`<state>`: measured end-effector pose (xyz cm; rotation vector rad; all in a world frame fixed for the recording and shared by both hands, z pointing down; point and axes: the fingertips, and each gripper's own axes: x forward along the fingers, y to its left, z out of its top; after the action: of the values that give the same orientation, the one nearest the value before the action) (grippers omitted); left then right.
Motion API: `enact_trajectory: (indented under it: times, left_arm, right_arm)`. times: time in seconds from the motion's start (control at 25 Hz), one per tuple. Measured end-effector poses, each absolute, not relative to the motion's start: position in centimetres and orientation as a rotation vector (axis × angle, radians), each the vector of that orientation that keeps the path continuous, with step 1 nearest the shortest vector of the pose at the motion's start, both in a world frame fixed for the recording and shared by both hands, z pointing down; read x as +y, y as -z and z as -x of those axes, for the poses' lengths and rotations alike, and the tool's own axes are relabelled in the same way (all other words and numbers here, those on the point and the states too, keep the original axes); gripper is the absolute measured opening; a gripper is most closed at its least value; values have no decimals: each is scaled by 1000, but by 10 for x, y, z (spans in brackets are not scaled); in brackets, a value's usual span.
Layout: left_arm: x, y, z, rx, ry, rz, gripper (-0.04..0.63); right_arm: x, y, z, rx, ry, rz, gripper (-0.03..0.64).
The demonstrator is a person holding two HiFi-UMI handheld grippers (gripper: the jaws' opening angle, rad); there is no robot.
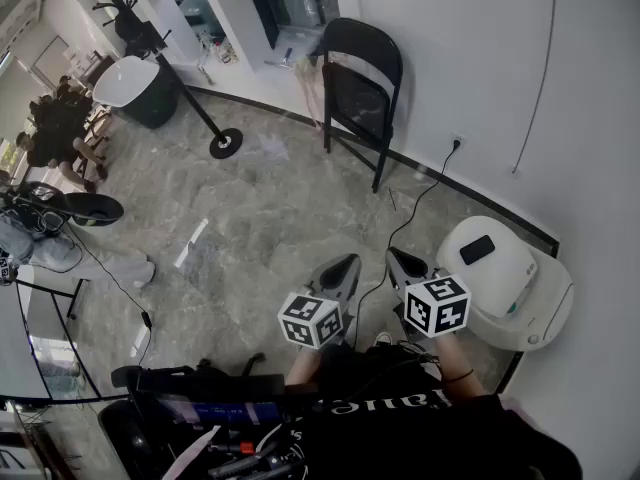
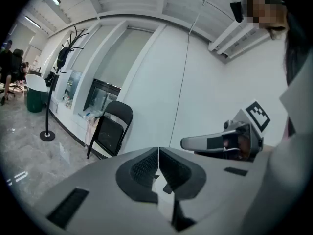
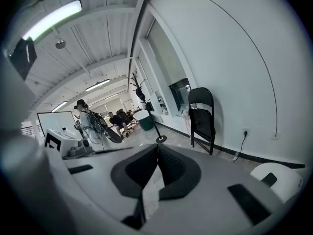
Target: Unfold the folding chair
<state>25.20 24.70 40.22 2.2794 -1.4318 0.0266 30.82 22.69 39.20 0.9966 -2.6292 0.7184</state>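
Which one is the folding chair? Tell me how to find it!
Look along the white wall to the dark window. Just right of it, the folding chair stands folded against the wall. It is all black with a rounded back, unlike the thin coat stand nearby.

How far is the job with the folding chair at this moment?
Nothing looks done yet: the folding chair stands folded flat against the wall. Nothing is in hand: the left gripper and the right gripper are both shut and empty, well short of the chair. Everything is left to do: go to the chair, take hold of it and open out the seat.
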Motion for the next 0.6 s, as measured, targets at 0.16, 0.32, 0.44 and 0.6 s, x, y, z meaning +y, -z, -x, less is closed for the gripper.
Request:
enact_trajectory:
  times: [0.16, 0.32, 0.44, 0.6]
  left_arm:
    - [240, -411, -261, -1411, -46, -2272, 8]
    - [227, -417, -258, -1410, -55, -2258, 8]
    - [209, -418, -247, -1419, -46, -2251, 8]
    - [176, -421, -221, -1427, -40, -2250, 9]
  right_arm:
    - [215, -399, -313, -2623, -738, -995, 15]
    - [204, -406, -308, -2619, -766, -979, 15]
    - [189, -410, -301, -2612, -778, -976, 15]
    - [158, -416, -285, -2598, -808, -1006, 15]
